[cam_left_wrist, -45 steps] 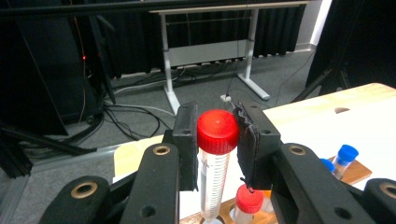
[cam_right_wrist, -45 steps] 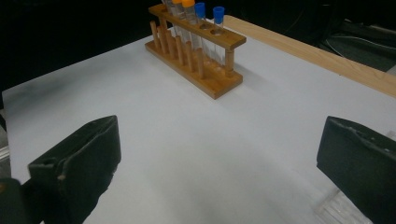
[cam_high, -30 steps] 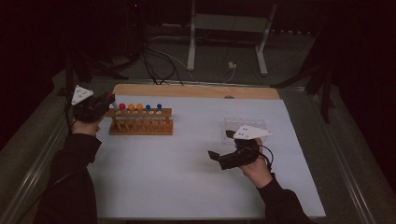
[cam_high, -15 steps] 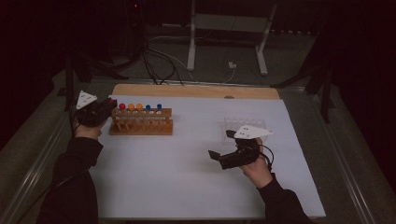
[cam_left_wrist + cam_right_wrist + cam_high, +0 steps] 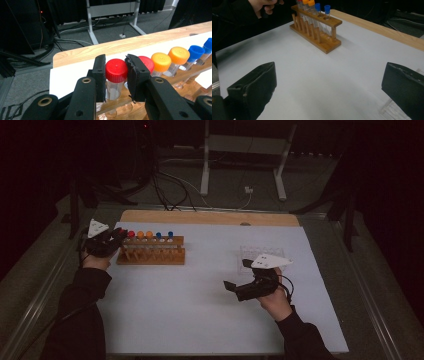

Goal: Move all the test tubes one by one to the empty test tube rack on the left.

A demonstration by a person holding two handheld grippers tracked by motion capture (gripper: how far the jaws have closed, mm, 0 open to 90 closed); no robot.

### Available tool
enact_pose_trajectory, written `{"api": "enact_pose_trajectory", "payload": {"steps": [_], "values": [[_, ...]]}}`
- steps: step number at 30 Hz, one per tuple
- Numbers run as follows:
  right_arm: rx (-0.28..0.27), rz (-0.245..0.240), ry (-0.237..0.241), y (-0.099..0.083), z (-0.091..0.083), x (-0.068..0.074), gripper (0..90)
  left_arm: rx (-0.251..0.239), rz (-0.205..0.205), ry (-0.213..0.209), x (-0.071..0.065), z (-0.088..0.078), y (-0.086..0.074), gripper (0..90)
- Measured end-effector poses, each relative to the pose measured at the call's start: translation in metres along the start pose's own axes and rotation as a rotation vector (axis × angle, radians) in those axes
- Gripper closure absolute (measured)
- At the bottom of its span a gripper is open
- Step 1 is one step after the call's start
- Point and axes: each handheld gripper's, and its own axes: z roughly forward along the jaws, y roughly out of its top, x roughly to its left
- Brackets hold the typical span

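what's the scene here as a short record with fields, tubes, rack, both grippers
held: left gripper shut on red-capped clear plastic tube at the rack's end
rack: wooden tube rack on white table sheet
other tubes: one red, two orange, two blue caps, upright in rack
right gripper: fingers wide open, nothing between, apart from rack
beside right gripper: clear plastic rack

clear plastic rack (image 5: pixel 260 254): right side of white mat (image 5: pixel 210 310) | metal stand (image 5: pixel 243 150): floor beyond table
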Motion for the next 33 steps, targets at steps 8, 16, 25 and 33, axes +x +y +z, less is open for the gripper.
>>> {"api": "enact_pose_trajectory", "payload": {"steps": [8,16,25,33], "values": [[0.002,0.002,0.002,0.000,0.000,0.000,0.0,0.002,-0.003,0.003,0.001,-0.002,-0.002,71.6],[-0.001,0.004,0.003,0.000,-0.001,-0.001,0.0,0.033,0.003,0.008,0.000,-0.001,-0.001,69.7],[-0.001,0.006,0.002,0.000,-0.001,-0.002,0.0,0.029,-0.008,0.023,0.001,-0.017,0.005,37.2],[-0.006,0.007,-0.006,0.001,-0.004,-0.003,0.0,0.024,-0.021,-0.078,-0.004,-0.050,0.016,9.8]]}}
